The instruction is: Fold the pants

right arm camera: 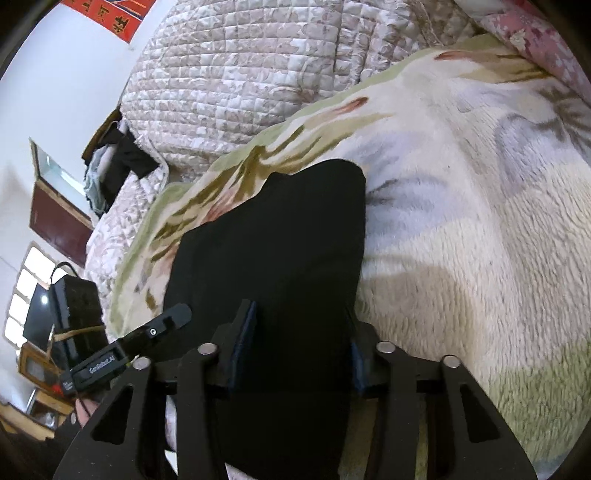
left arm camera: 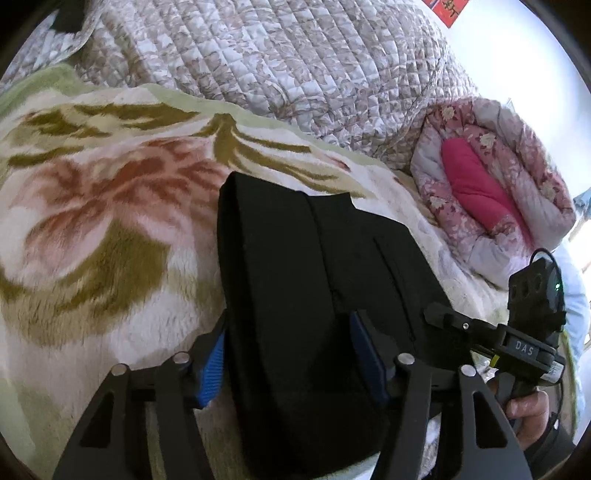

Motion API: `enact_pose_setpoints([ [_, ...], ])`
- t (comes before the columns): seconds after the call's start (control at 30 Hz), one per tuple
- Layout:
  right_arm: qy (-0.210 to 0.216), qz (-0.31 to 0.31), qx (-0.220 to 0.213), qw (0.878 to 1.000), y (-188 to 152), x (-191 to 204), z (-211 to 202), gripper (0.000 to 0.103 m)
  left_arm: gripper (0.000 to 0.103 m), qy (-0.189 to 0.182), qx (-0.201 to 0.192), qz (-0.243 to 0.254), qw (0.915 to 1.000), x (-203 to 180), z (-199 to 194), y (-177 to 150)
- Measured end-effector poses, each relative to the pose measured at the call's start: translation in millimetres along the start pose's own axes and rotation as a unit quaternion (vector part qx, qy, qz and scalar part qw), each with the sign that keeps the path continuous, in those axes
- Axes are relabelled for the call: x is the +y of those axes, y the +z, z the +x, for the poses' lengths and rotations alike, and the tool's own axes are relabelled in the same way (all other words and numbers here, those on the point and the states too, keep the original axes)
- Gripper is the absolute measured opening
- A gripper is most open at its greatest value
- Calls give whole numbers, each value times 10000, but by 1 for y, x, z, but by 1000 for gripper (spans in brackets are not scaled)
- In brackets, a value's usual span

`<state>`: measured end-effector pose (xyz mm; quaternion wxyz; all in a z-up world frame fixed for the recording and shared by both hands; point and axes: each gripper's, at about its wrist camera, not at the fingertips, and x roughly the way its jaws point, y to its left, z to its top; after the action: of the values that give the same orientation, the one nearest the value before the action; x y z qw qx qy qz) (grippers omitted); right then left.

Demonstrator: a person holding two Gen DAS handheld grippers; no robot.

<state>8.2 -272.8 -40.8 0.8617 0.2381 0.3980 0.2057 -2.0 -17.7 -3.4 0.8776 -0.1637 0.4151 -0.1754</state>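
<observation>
Two claws work over a bed spread with a plush floral blanket (left arm camera: 92,229), cream with rose blooms, olive leaves and a pale green border, and everything here sits in relation to that blanket. Folded black pants (left arm camera: 295,295) lie on it in a thick dark bundle, the far end toward the blanket's green border. Left claw (left arm camera: 291,354) straddles the near end of the pants, its blue pads (left arm camera: 214,365) standing either side of the cloth; whether they press it I cannot tell. Right claw (right arm camera: 299,354) also has the bundle between its pads at the near end, set close against the fabric, though a firm grip cannot be told either. From the left wrist view the right claw's body and the hand (left arm camera: 528,406) holding it show at the blanket's right edge. Beyond the blanket's far border lies a quilted bedspread (left arm camera: 280,62) in grey-brown leaf print. Beside the blanket's far right corner a pink floral duvet (left arm camera: 491,192) is rolled around a bright magenta lining. Behind the quilt rises a white wall with a red paper poster (right arm camera: 110,14). Off the blanket's left side, seen from the right wrist, stand a dark wooden cabinet (right arm camera: 55,218) and a bright paned window (right arm camera: 26,291).
</observation>
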Motion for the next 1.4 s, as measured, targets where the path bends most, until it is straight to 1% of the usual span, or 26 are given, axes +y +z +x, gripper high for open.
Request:
enact_pose_setpoints([
  [0.03,-17,21,-9,10000,2,-1,2,28,54,8,6,-19,10000,0,2,4],
  [0.07,-21,41,-25,10000,4,0,3,23,47,-17,14,-11,10000,-1,4,6],
  [0.1,-32,29,-37,10000,4,2,2,22,39,-33,13,19,10000,-3,3,7],
  [0.17,-47,-37,-91,9999,4,7,-3,17,32,35,-25,206,9998,-12,-1,9],
  [0.2,-9,-30,-128,9999,5,10,-6,17,29,77,-57,313,9995,-17,-4,11],
  [0.3,78,-81,-234,9997,11,23,-14,16,26,-19,-102,365,9993,-22,-15,18],
  [0.4,144,-243,-298,9992,21,39,-16,16,26,-92,-164,383,9991,-22,-23,31],
  [0.47,188,-352,-304,9987,33,50,-12,16,26,-42,-207,476,9986,-21,-26,41],
  [0.6,161,-561,-283,9979,60,64,2,16,26,41,-218,625,9978,-14,-22,71],
  [0.7,39,-729,-226,9971,84,71,20,16,26,169,-214,751,9968,-6,-12,94],
  [0.77,-17,-790,-194,9967,97,74,31,16,26,228,-195,749,9967,0,-4,110],
  [0.87,-43,-808,-197,9965,117,70,51,16,26,331,-247,825,9957,9,11,127],
  [0.93,-16,-779,-116,9969,127,63,68,17,26,362,-264,801,9958,18,23,133],
  [1.0,-135,-781,16,9969,130,54,86,17,28,413,-183,707,9965,31,39,136],
  [1.07,-240,-718,211,9969,129,45,101,19,31,489,69,531,9974,44,55,134],
  [1.1,-344,-724,280,9964,127,40,105,21,39,556,247,438,9972,51,64,131],
  [1.13,-384,-721,306,9962,127,38,104,27,43,632,335,355,9968,57,68,129],
  [1.17,-423,-709,288,9962,127,36,101,31,43,533,312,278,9977,61,66,128],
  [1.2,-494,-706,199,9961,128,36,94,31,44,458,327,212,9982,63,62,130],
  [1.23,-574,-730,111,9956,128,36,88,32,44,465,320,148,9983,63,57,131],
  [1.33,-910,-900,-230,9915,125,43,65,32,42,857,-65,203,9961,61,33,133],
  [1.4,-1047,-1036,-390,9883,117,52,53,32,41,948,-273,200,9949,58,16,130],
])
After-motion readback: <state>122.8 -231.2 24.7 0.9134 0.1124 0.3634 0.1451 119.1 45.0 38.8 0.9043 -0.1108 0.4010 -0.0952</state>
